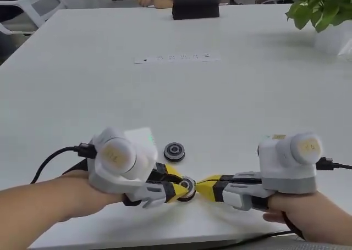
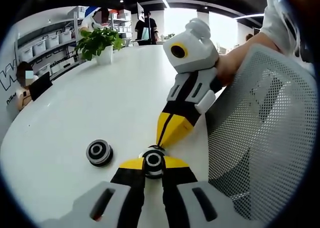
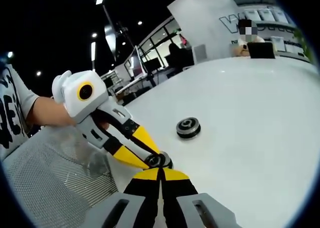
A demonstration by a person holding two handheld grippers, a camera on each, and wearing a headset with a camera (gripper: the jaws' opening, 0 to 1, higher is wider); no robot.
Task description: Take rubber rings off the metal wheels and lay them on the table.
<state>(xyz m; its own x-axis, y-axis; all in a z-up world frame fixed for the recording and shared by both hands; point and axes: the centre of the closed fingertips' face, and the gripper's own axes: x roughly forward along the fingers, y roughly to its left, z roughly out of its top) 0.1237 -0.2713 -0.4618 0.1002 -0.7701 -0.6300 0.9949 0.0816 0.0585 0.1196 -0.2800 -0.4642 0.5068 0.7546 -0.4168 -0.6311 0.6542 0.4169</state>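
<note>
While L fingers [image 2: 131, 164] clamp round metal wheel [image 2: 153, 160], R fingers [image 3: 172, 176] clenched at its rim.

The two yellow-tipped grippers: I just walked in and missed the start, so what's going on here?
A person at a white table holds a gripper in each hand. The left gripper is clamped on a small metal wheel near the table's front edge. The right gripper, jaws together, has its tip at that wheel's rim; whether it has caught anything is unclear. A second wheel lies just beyond on the table, with its dark ring on.
</note>
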